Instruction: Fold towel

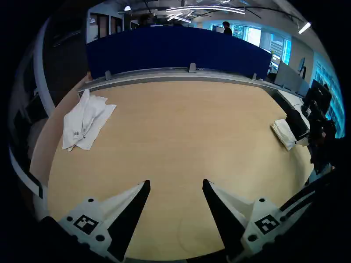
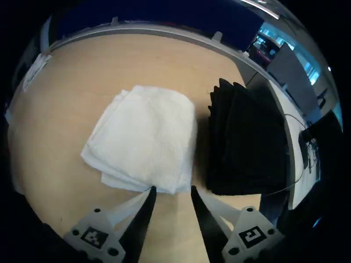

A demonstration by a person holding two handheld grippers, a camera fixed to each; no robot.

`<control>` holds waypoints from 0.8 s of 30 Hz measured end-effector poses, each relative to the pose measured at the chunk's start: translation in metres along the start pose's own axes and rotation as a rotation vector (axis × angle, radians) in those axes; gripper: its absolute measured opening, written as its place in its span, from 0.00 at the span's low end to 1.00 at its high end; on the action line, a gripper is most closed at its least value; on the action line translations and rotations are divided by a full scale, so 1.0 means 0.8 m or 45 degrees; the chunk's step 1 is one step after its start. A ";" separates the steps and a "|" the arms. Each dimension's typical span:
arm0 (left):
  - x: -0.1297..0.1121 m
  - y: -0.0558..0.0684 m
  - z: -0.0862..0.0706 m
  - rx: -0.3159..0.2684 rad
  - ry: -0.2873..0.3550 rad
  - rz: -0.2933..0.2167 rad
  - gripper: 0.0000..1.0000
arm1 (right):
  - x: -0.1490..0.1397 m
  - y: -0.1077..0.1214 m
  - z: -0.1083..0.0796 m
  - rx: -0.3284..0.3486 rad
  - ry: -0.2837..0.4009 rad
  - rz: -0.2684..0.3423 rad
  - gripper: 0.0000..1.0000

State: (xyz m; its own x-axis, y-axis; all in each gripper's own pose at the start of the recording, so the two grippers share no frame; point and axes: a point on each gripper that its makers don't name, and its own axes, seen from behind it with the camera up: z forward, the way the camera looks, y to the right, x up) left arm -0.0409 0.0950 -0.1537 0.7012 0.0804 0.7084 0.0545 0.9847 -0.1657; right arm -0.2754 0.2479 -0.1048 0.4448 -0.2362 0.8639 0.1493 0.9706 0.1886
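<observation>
Here, folded towel (image 2: 145, 140) just beyond right claw (image 2: 172, 188)

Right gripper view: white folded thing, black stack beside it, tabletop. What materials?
The white towel looks like terry cotton: matte, nubbly surface, soft layered edges. The black stack is probably folded fabric too: matte, staggered layer edges show, weave too dark to tell. The table looks like light wood-look laminate or veneer: smooth, faint sheen, fine grain.
</observation>
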 end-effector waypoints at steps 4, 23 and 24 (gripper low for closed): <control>0.001 0.001 -0.001 -0.003 0.002 0.001 0.88 | 0.003 -0.008 -0.005 0.014 0.024 -0.009 0.79; 0.010 -0.008 -0.001 -0.004 0.038 -0.012 0.88 | 0.039 -0.042 -0.032 0.034 0.158 0.015 1.00; 0.011 -0.008 -0.001 -0.004 0.042 -0.013 0.88 | 0.044 -0.044 -0.034 0.031 0.172 0.019 1.00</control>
State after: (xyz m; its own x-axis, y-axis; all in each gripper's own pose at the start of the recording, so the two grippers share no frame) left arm -0.0347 0.0890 -0.1464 0.7238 0.0649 0.6869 0.0640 0.9850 -0.1605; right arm -0.2407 0.2045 -0.0939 0.5622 -0.2241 0.7961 0.1211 0.9745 0.1888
